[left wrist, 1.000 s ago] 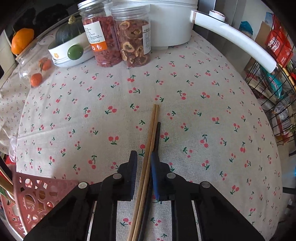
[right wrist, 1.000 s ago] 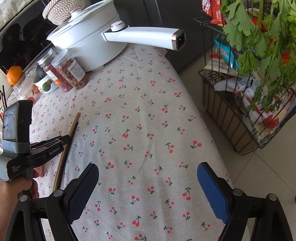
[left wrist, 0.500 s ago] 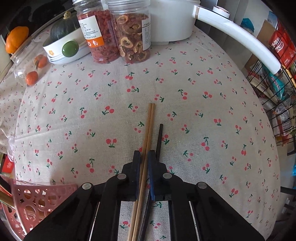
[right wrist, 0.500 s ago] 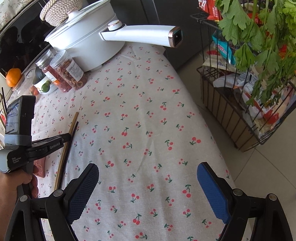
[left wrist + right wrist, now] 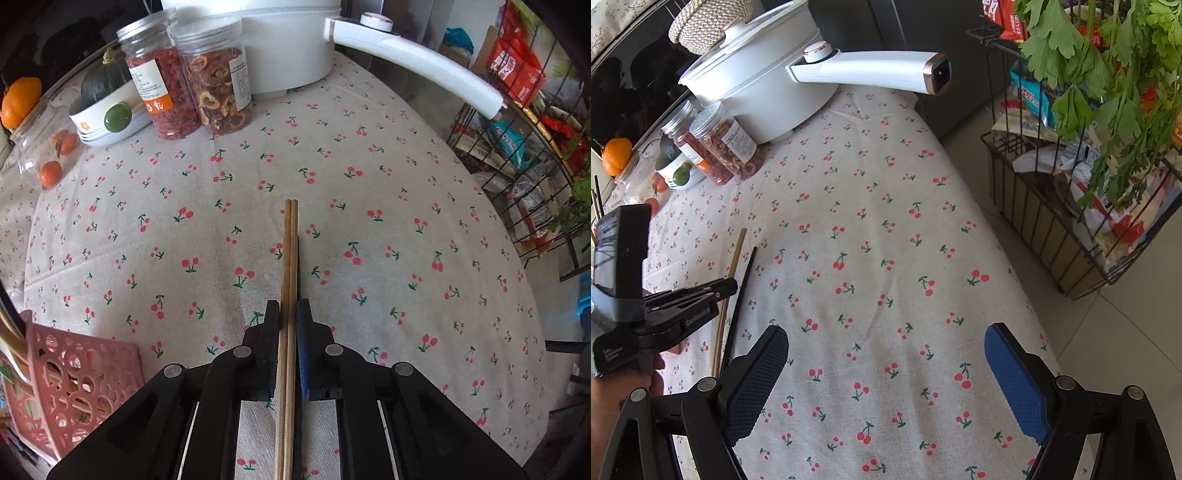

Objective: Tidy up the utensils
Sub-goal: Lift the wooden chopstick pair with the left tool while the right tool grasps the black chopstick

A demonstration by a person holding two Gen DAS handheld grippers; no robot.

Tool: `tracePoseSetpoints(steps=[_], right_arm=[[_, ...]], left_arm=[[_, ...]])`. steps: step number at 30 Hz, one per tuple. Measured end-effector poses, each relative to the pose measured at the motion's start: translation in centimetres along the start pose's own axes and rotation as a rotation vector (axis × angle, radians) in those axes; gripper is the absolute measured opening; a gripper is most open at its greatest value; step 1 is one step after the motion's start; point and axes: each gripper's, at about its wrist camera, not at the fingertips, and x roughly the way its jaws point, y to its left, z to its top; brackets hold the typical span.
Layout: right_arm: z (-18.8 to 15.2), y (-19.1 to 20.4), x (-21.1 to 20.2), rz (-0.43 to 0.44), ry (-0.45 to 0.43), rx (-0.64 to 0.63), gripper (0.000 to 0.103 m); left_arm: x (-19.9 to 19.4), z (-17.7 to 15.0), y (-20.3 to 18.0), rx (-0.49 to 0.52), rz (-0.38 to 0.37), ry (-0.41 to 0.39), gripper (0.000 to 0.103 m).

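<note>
Clamped tight, the left gripper jaws pinch the wooden chopsticks near the tablecloth's middle; the right gripper gapes wide over bare cloth. A black chopstick lies just right of the pair, a pink basket near left, jars and pot far. Half a second ago the left jaws were still closing.

Table draped in cherry-print cloth, at its far end stood white pot, two jars, stacked bowls, pink perforated basket at near-left, black chopstick lay flat
</note>
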Motion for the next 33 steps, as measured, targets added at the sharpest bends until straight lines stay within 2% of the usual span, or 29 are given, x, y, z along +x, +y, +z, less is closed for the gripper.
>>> tracePoseSetpoints(steps=[9, 17, 20, 23, 26, 29, 33], right_arm=[[-1.0, 2.0, 0.0, 0.003, 0.012, -0.011, 0.09], [-1.5, 4.6, 1.0, 0.026, 0.036, 0.005, 0.091], [-1.4, 5.7, 2.1, 0.044, 0.054, 0.027, 0.091], [-1.4, 7.3, 3.9, 0.042, 0.085, 0.026, 0.09], [-1.4, 9.0, 5.8, 0.017, 0.111, -0.001, 0.09], [-1.3, 10.9, 7.5, -0.014, 0.118, -0.034, 0.09], [-1.0, 13.3, 9.5, 0.002, 0.12, -0.063, 0.089]], left_arm=[[-11.5, -5.7, 0.5, 0.098, -0.114, -0.19, 0.009], [-18.8, -11.9, 5.6, 0.045, -0.182, -0.352, 0.009], [-19.9, -13.4, 8.4, -0.004, -0.199, -0.412, 0.009], [-20.6, -14.0, 11.2, -0.077, -0.259, -0.429, 0.009], [-21.4, -14.8, 13.2, -0.106, -0.266, -0.473, 0.009], [-21.6, -15.3, 14.9, -0.139, -0.294, -0.479, 0.009], [-22.0, -15.8, 16.7, -0.155, -0.29, -0.507, 0.009]])
